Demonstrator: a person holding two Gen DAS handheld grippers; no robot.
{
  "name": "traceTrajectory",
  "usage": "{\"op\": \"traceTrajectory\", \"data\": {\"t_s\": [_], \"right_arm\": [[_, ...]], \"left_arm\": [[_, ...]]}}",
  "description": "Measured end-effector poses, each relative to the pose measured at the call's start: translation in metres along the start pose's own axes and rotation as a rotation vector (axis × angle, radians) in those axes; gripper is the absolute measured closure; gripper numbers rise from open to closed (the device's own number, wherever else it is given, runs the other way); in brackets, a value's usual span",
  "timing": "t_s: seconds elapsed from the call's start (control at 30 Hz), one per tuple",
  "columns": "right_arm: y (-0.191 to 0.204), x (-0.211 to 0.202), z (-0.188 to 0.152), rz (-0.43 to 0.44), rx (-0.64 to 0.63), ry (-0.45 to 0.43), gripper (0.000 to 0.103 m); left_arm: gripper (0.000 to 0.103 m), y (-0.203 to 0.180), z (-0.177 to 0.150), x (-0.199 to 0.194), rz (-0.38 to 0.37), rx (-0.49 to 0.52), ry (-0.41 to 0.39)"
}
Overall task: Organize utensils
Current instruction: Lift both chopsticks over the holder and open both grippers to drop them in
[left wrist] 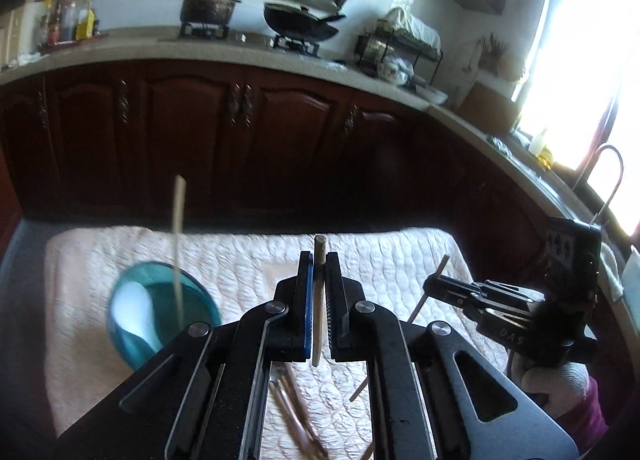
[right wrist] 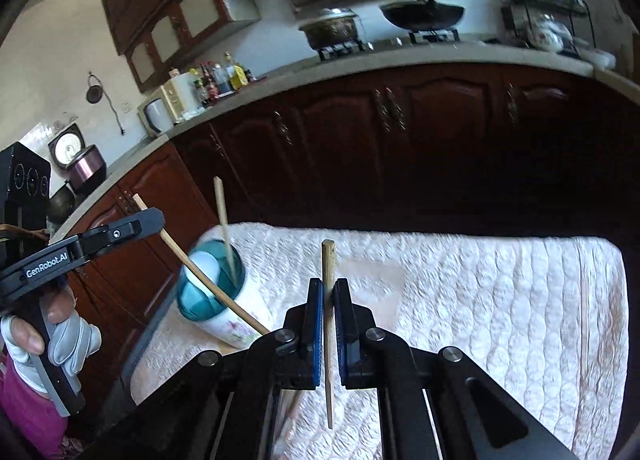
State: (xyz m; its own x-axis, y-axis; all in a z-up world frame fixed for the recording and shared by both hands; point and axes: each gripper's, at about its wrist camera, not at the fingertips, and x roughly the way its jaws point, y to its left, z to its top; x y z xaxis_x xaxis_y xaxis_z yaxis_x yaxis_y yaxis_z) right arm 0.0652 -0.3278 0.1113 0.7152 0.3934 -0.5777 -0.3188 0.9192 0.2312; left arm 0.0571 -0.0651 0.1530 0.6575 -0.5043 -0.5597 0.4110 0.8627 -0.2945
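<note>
Two slim wooden chopsticks (left wrist: 319, 300) (right wrist: 329, 324), quilted cloth (right wrist: 480, 300), teal-rimmed cup (right wrist: 216, 296)

The chopstick (left wrist: 319, 300) clamped in the left gripper (left wrist: 319, 260) looks like pale, matt wood, as does the one (right wrist: 329, 324) in the right gripper (right wrist: 329, 288). Both grippers are matt black plastic with shiny metal pivot pins and blue pads. The quilted cloth (left wrist: 400, 260) is soft, stitched, pinkish-white. The cup (right wrist: 240, 320) looks glossy, with a translucent teal rim.
</note>
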Motion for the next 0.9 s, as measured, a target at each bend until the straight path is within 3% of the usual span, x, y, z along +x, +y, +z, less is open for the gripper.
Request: {"op": "traceTrajectory", "data": {"t_s": [0.33, 0.53, 0.73, 0.9], "right_arm": [[0.065, -0.008, 0.069, 0.102, -0.106, -0.116, 0.098], [0.105, 0.013, 0.097, 0.138, -0.152, -0.143, 0.098], [0.133, 0.063, 0.107, 0.128, -0.180, -0.118, 0.098], [0.135, 0.105, 0.099, 0.123, -0.172, -0.046, 0.098]], "left_arm": [[0.099, 0.046, 0.034, -0.060, 0.077, -0.021, -0.075], [0.099, 0.081, 0.040, -0.082, 0.172, -0.044, -0.105], [0.099, 0.105, 0.031, -0.076, 0.239, -0.063, -0.098], [0.099, 0.113, 0.019, -0.058, 0.290, -0.044, -0.068]]}}
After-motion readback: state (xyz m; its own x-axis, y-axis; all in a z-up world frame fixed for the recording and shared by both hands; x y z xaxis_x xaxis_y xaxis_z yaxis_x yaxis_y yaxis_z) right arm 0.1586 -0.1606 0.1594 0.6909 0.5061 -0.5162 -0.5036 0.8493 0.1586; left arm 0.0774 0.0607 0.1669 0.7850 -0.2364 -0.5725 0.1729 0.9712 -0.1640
